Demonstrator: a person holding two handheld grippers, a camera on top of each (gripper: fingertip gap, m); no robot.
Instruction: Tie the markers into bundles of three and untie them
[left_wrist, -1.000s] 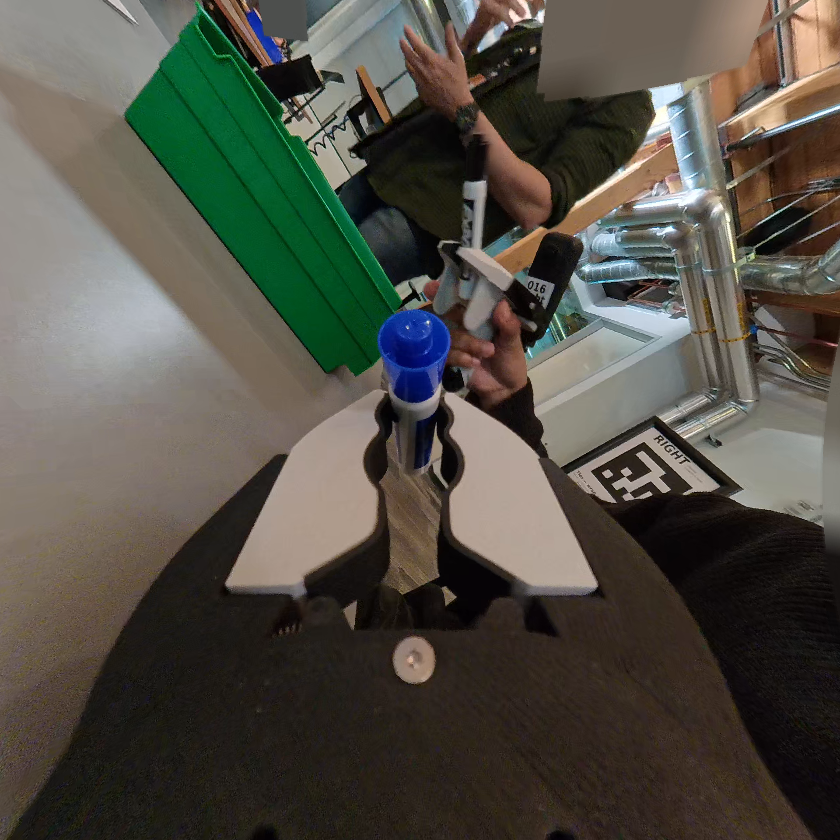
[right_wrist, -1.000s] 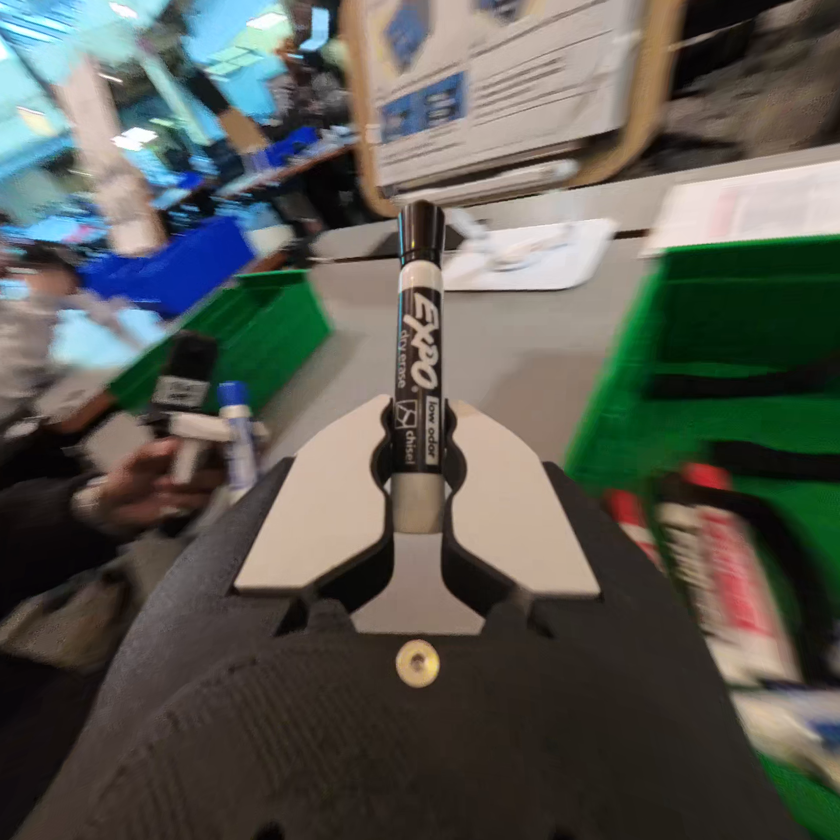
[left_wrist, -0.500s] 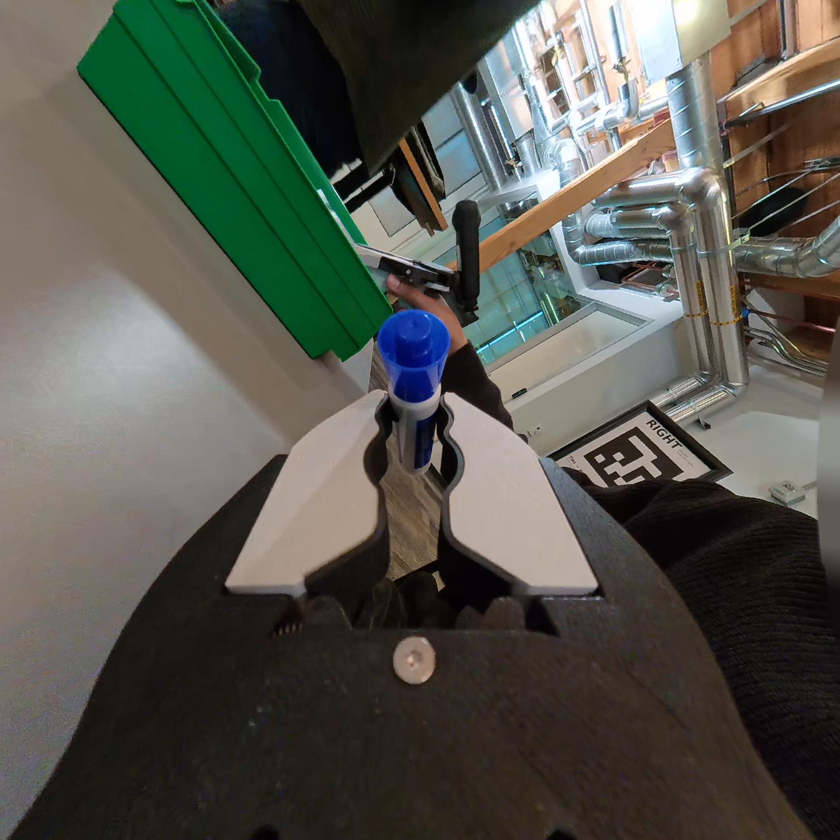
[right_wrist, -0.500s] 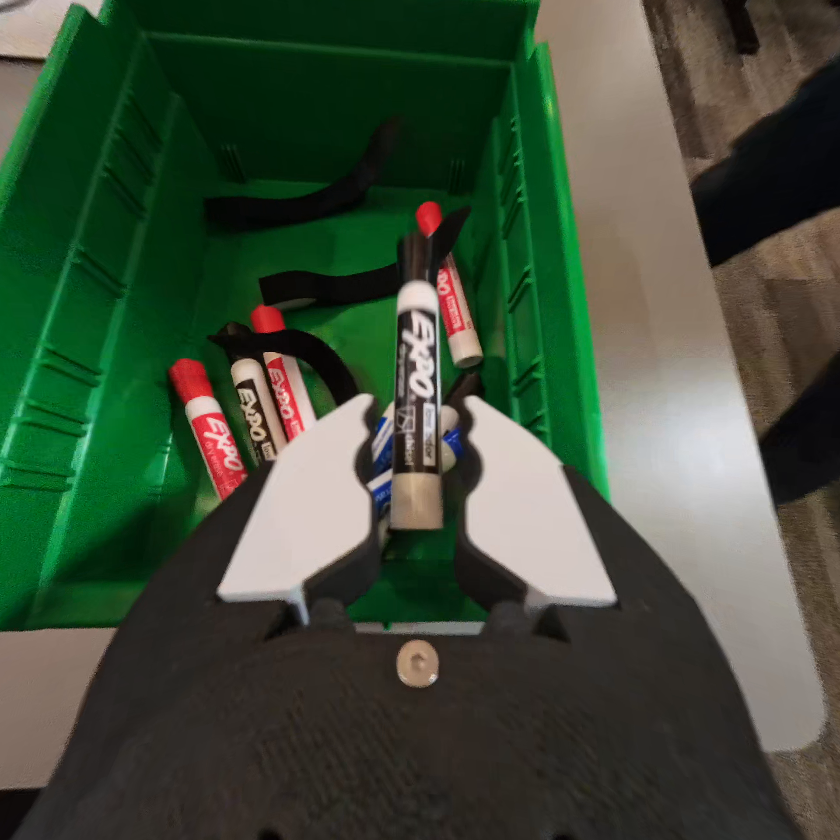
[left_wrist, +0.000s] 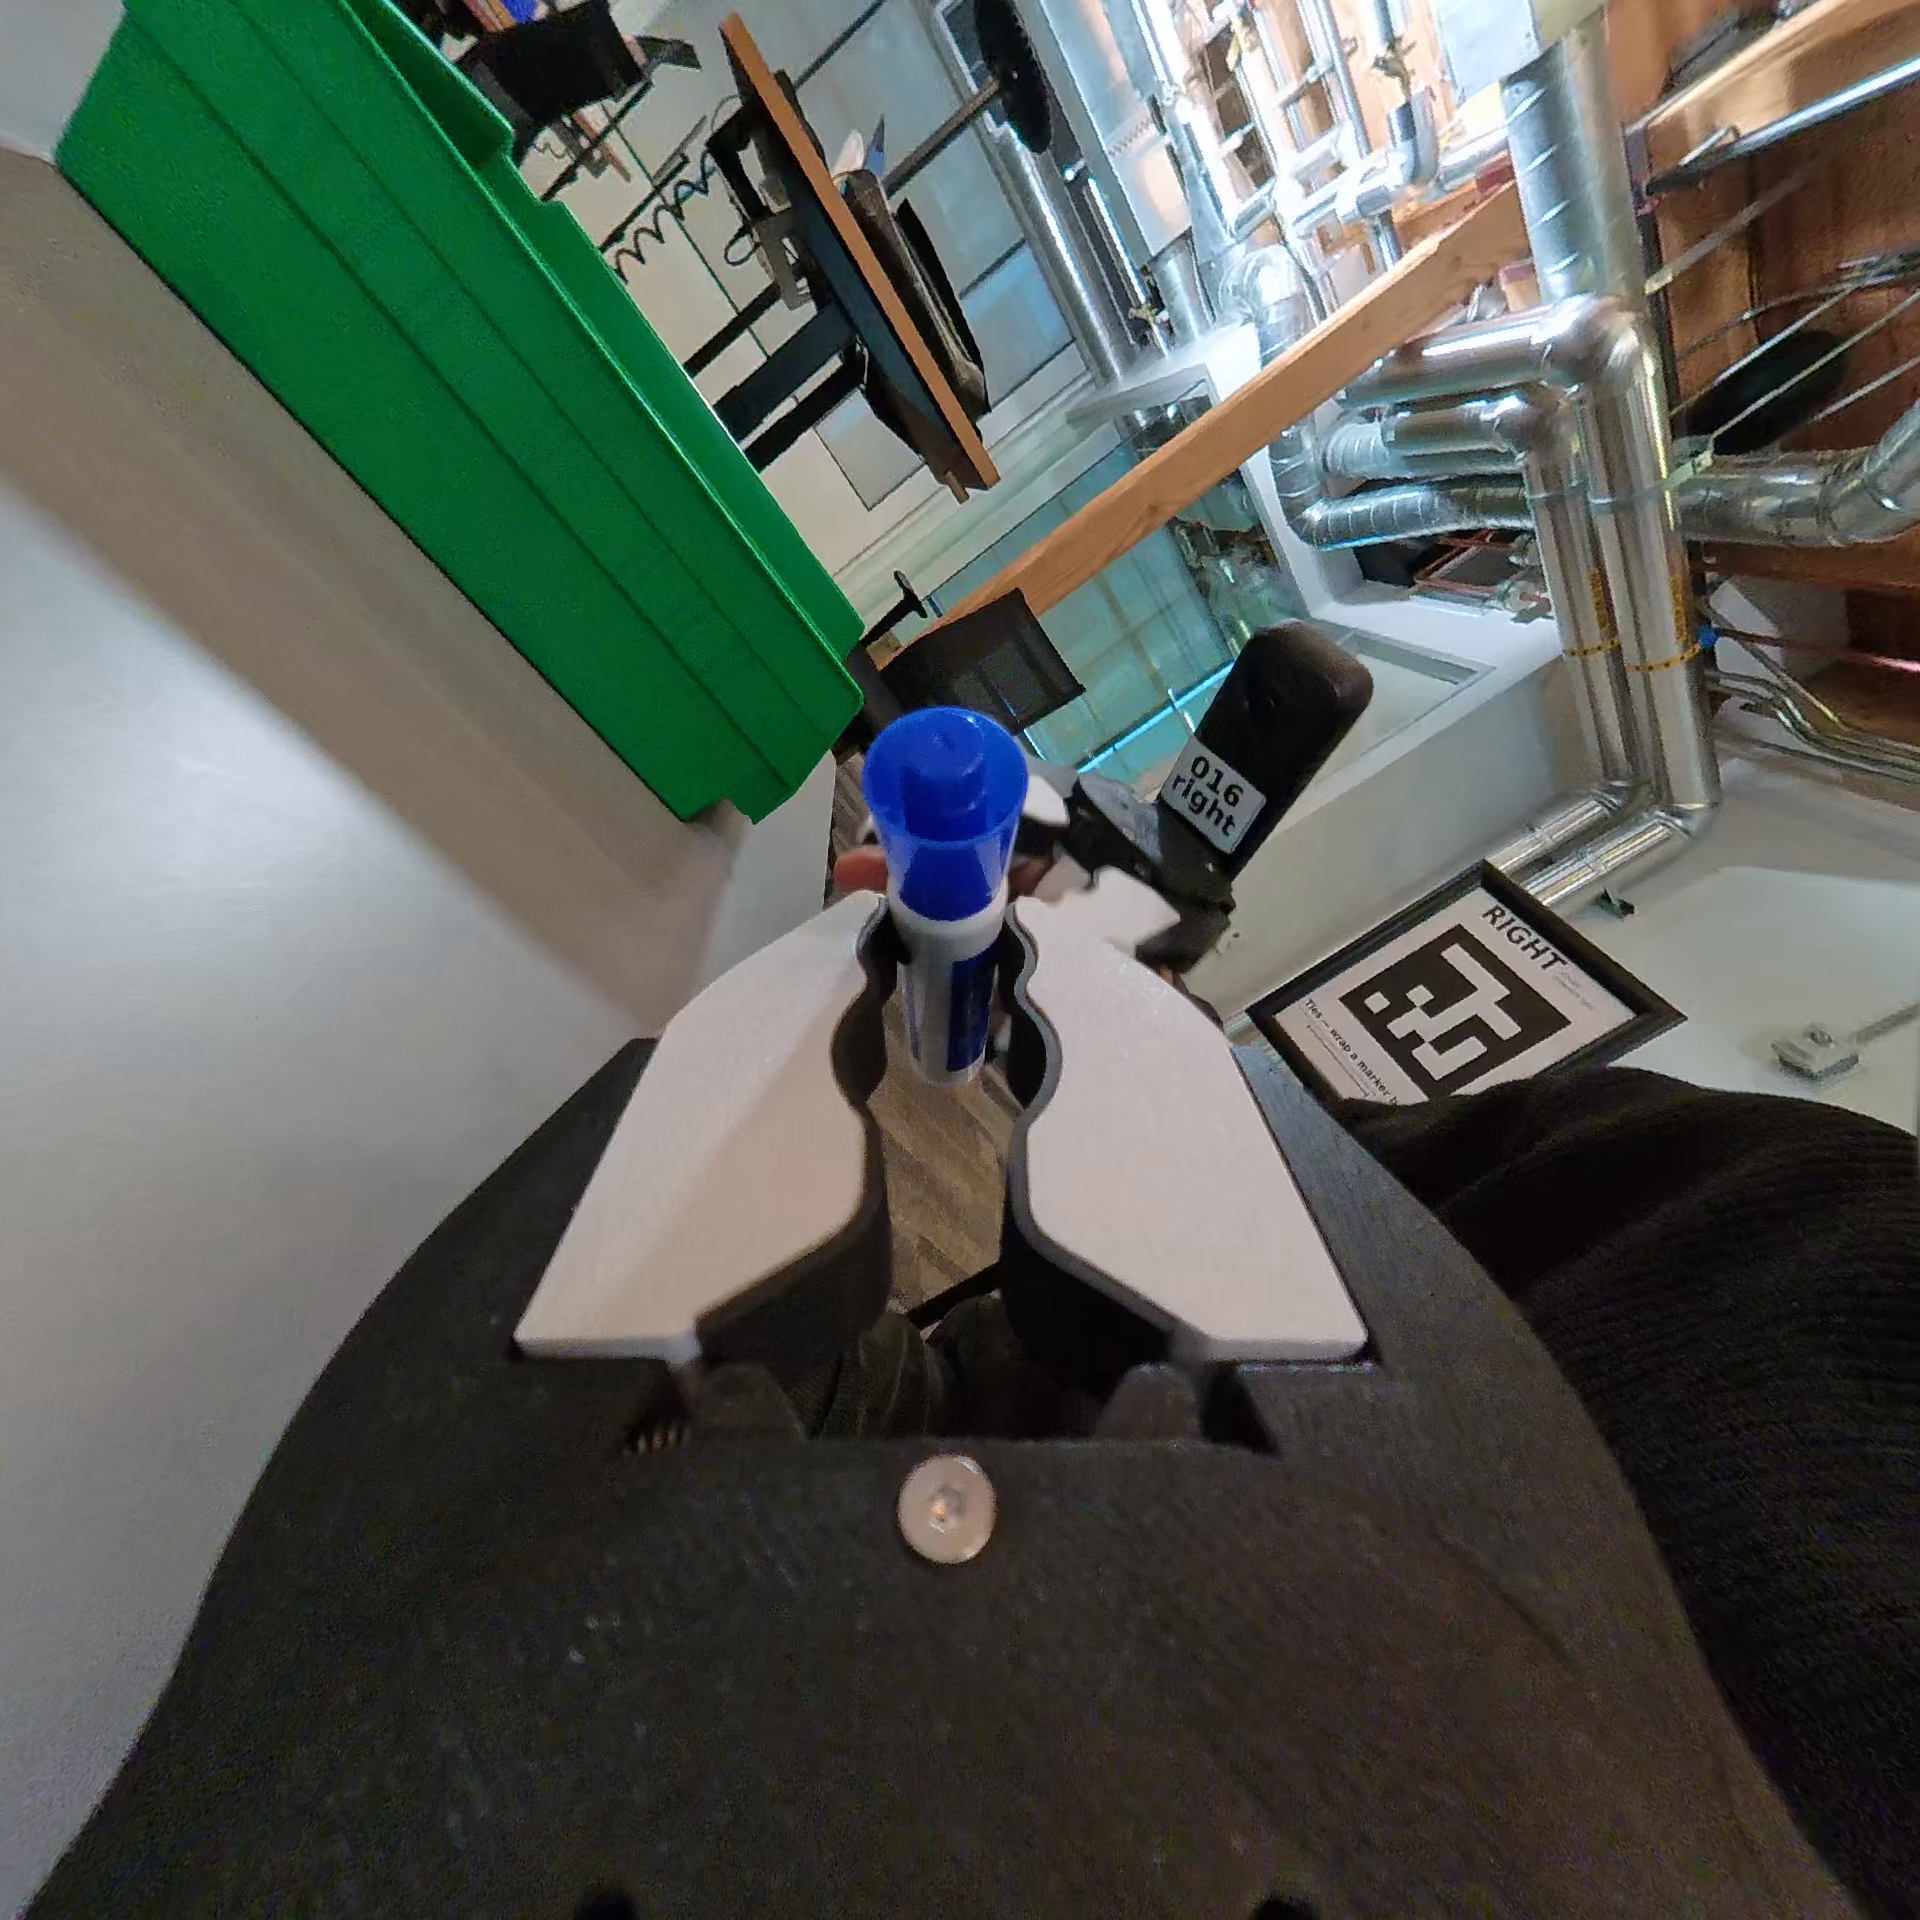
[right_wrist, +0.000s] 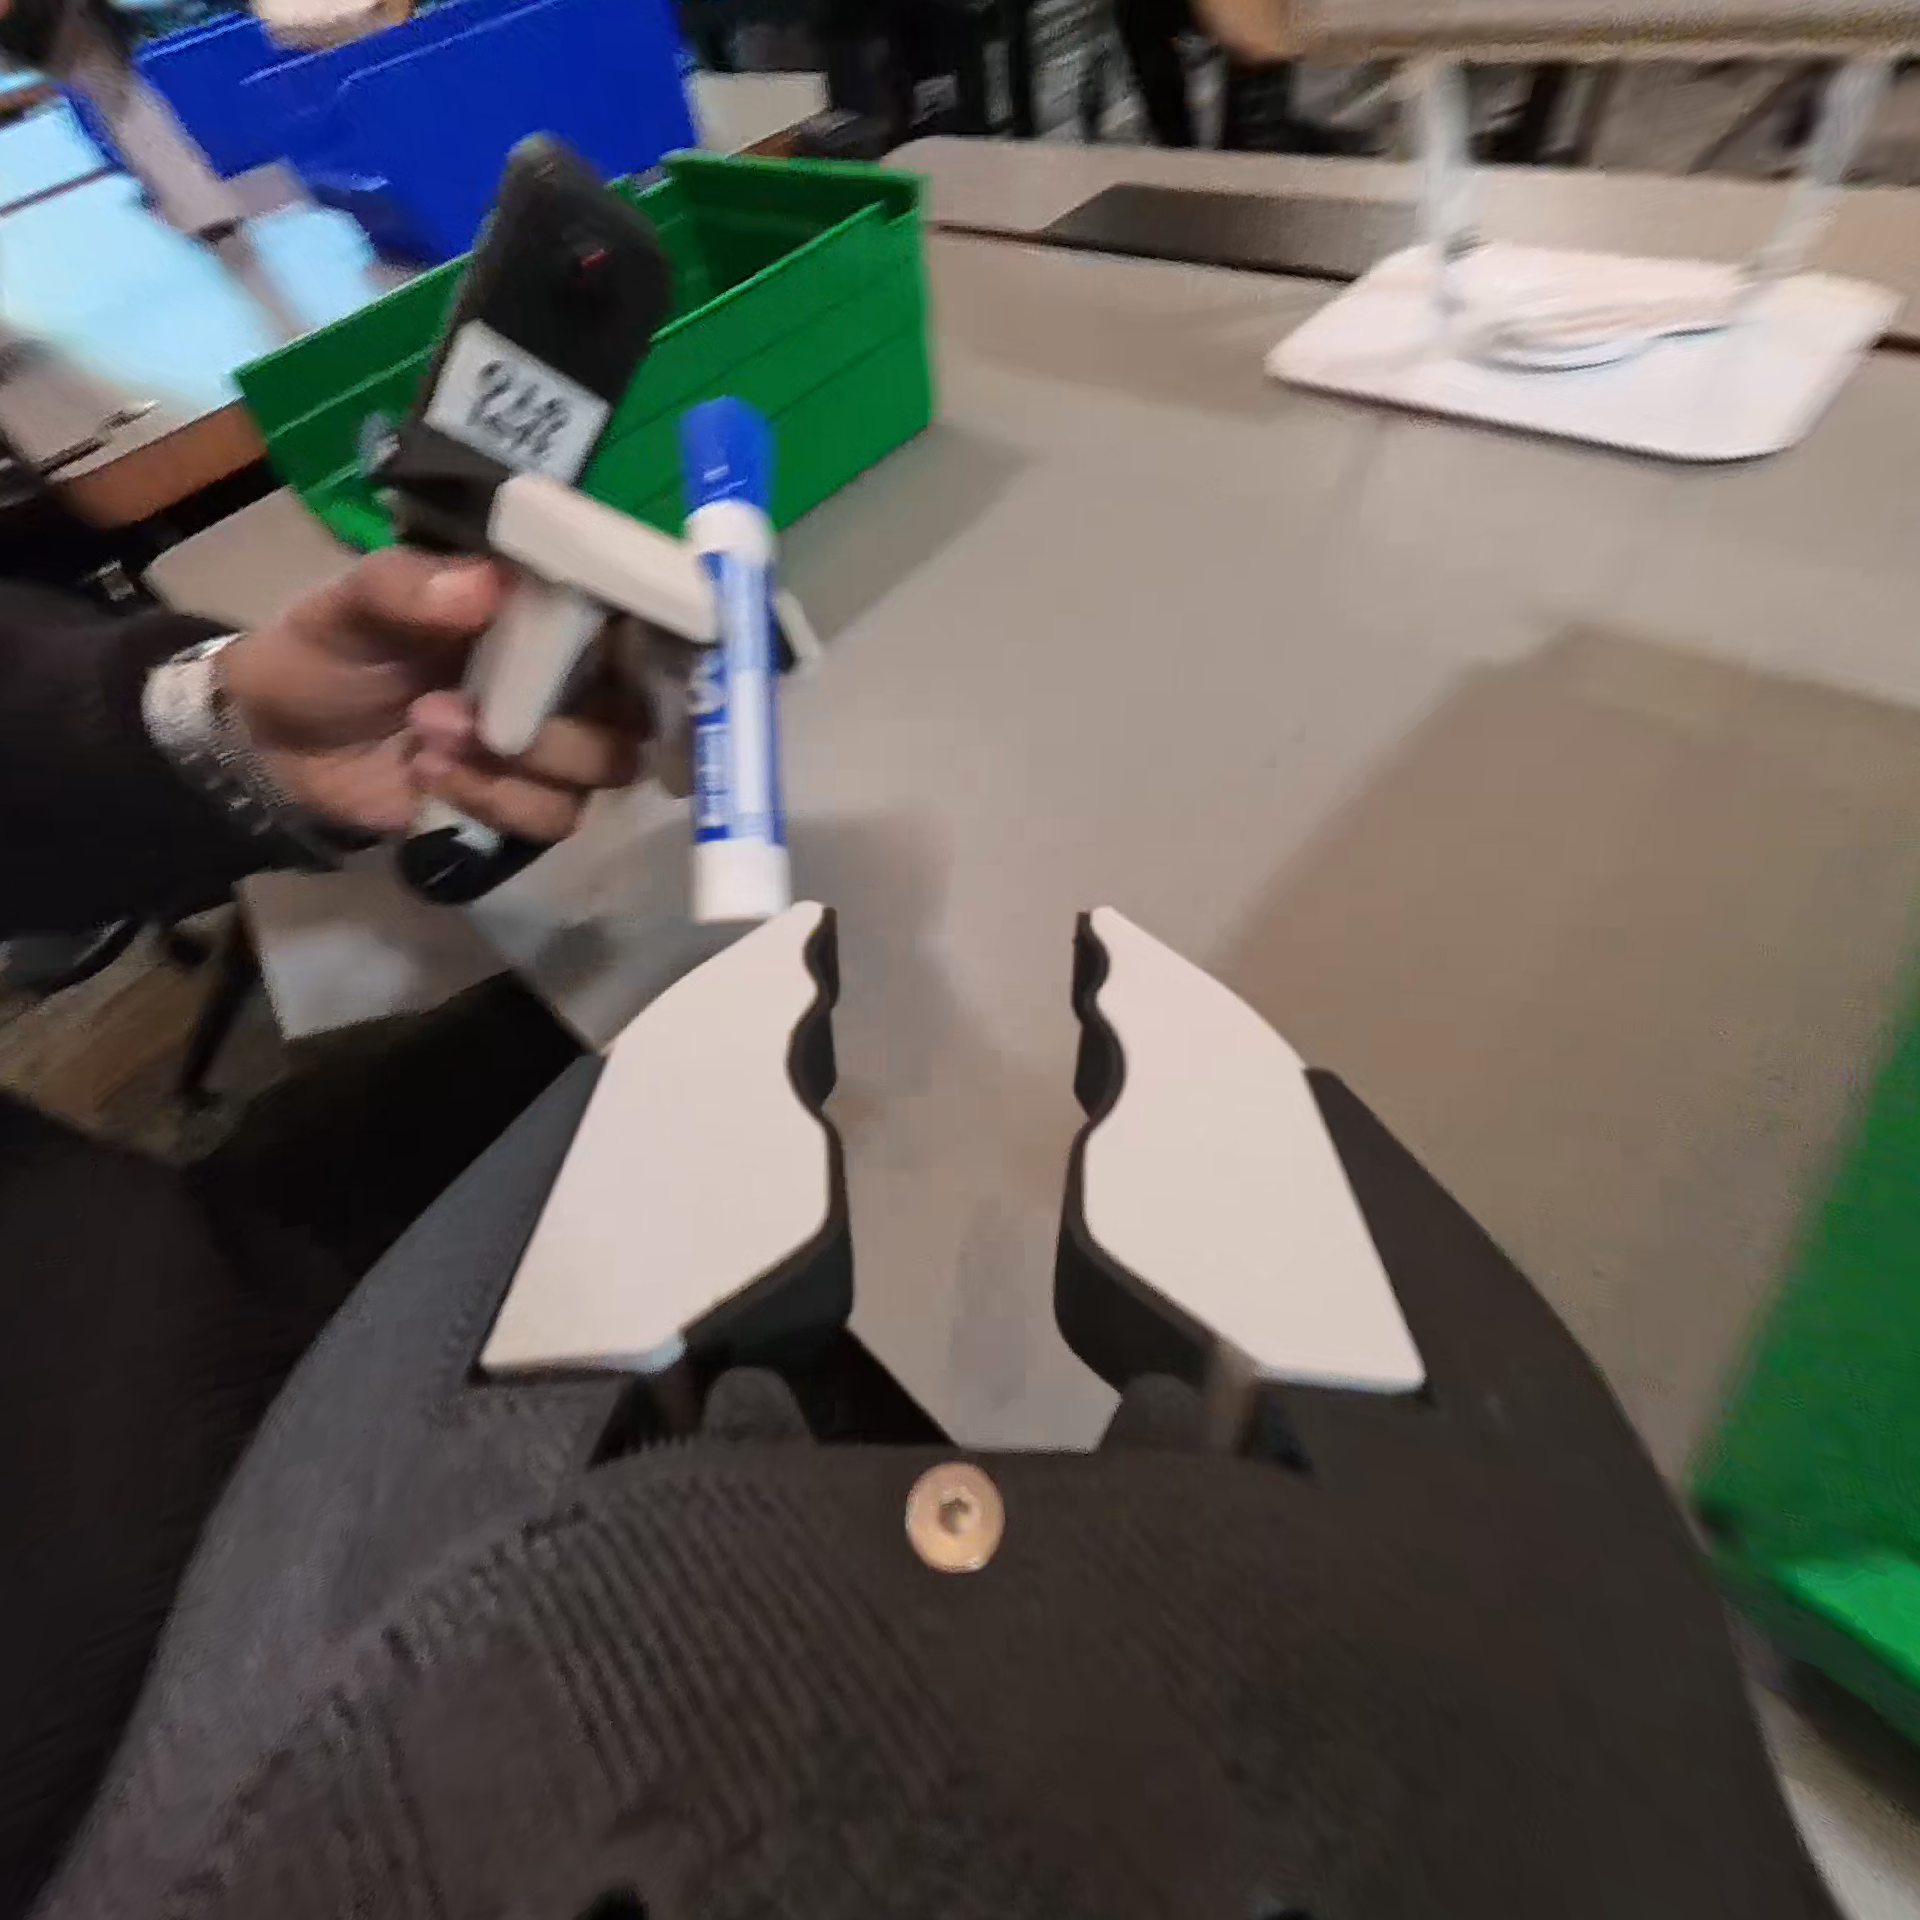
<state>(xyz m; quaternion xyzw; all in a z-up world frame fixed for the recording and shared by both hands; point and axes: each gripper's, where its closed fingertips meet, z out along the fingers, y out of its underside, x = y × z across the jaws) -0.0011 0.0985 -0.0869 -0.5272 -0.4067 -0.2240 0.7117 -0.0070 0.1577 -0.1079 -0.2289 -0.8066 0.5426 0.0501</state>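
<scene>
My left gripper (left_wrist: 943, 935) is shut on a blue marker (left_wrist: 943, 883), cap end pointing away from the camera. In the right wrist view the same left gripper (right_wrist: 717, 613) holds the blue marker (right_wrist: 732, 665) upright above the grey table (right_wrist: 1351, 727), gripped by a hand (right_wrist: 353, 686). My right gripper (right_wrist: 951, 935) is open and empty, its white fingers (right_wrist: 1184, 1122) apart, just right of and below the marker's lower end. In the left wrist view the right gripper's black body (left_wrist: 1247, 790) sits just behind the blue marker.
A green bin (right_wrist: 790, 312) stands behind the left gripper and shows in the left wrist view (left_wrist: 436, 416). Another green bin's edge (right_wrist: 1818, 1403) is at the right. A white tray (right_wrist: 1579, 353) lies far right on the table. A framed black-and-white code card (left_wrist: 1455, 1008) is nearby. The tips of one gripper are about 7 cm away from the tips of the other.
My right gripper held a black marker over the green bin half a second ago; now it is open and empty, swung back toward the left gripper. The left gripper still holds the blue marker.
</scene>
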